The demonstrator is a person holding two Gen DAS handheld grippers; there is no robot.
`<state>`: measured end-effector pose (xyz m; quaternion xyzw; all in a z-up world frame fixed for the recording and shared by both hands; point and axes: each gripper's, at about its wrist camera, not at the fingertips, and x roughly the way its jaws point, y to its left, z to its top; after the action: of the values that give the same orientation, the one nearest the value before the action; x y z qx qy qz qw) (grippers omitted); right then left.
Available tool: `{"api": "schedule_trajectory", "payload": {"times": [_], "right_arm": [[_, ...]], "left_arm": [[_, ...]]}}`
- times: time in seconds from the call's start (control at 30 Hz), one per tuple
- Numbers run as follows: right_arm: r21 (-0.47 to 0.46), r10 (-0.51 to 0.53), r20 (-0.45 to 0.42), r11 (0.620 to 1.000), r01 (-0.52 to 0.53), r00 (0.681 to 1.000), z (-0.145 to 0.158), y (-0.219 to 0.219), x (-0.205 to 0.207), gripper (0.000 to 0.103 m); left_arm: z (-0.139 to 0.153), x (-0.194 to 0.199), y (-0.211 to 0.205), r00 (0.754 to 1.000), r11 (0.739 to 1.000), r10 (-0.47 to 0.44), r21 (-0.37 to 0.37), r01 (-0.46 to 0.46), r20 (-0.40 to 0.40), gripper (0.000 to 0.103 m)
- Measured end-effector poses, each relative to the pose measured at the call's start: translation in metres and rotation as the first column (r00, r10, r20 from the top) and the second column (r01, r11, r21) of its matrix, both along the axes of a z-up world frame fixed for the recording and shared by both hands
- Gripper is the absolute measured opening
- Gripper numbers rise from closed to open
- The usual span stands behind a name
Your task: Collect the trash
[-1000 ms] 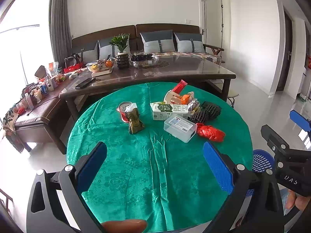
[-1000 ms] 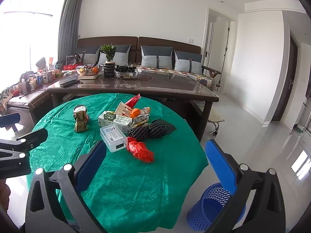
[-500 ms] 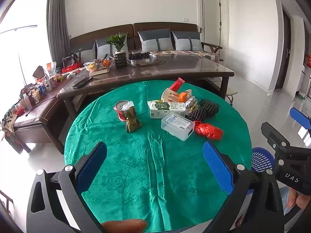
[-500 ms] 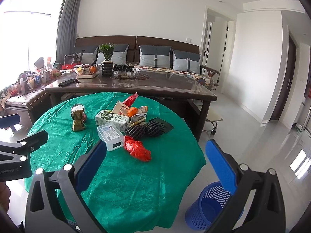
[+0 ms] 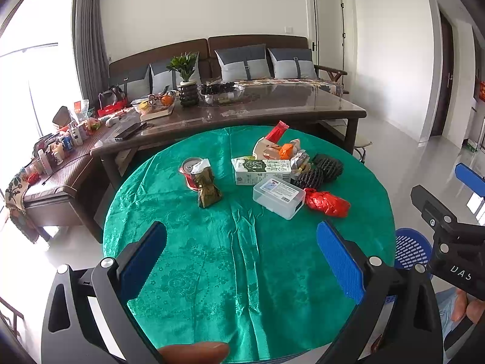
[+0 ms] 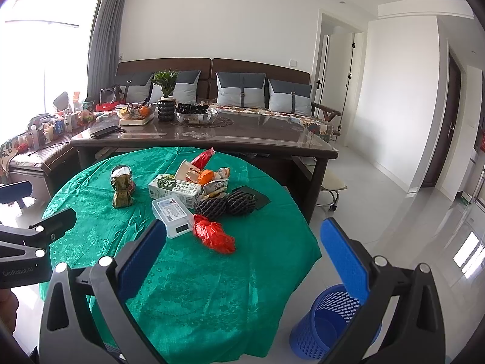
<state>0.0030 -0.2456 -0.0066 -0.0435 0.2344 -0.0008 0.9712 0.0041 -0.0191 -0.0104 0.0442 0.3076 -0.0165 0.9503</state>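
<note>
- Left gripper (image 5: 241, 253): blue-padded jaws spread wide, empty, over the round table's green embossed cloth (image 5: 212, 261).
- Right gripper (image 6: 242, 248): likewise agape, empty.
- Trash mid-table: crumpled red plastic bag (image 6: 214, 233) touching clear lidded plastic box (image 6: 173, 216); white-green milk carton (image 6: 174, 189) behind.
- Blue perforated plastic bin (image 6: 326, 321): on floor beside table.

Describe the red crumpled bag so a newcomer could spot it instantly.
Find the round table with the green cloth. In the trash cluster at its middle, look beside the clear plastic box, on the side nearest the blue basket. The red crumpled bag is the only glossy, shapeless red wad lying flat.
</note>
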Motion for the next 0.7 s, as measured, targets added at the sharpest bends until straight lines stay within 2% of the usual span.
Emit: {"api": "schedule_trajectory", "payload": {"times": [0.7], "right_arm": [[-0.005,0.003,0.004,1.0,-0.003,1.0,0.0035,0.0019,-0.0013,0.098]], "left_arm": [[0.0021,-0.0026,0.0025,1.0,1.0,0.011,0.029,-0.011,0.01,0.098]]}}
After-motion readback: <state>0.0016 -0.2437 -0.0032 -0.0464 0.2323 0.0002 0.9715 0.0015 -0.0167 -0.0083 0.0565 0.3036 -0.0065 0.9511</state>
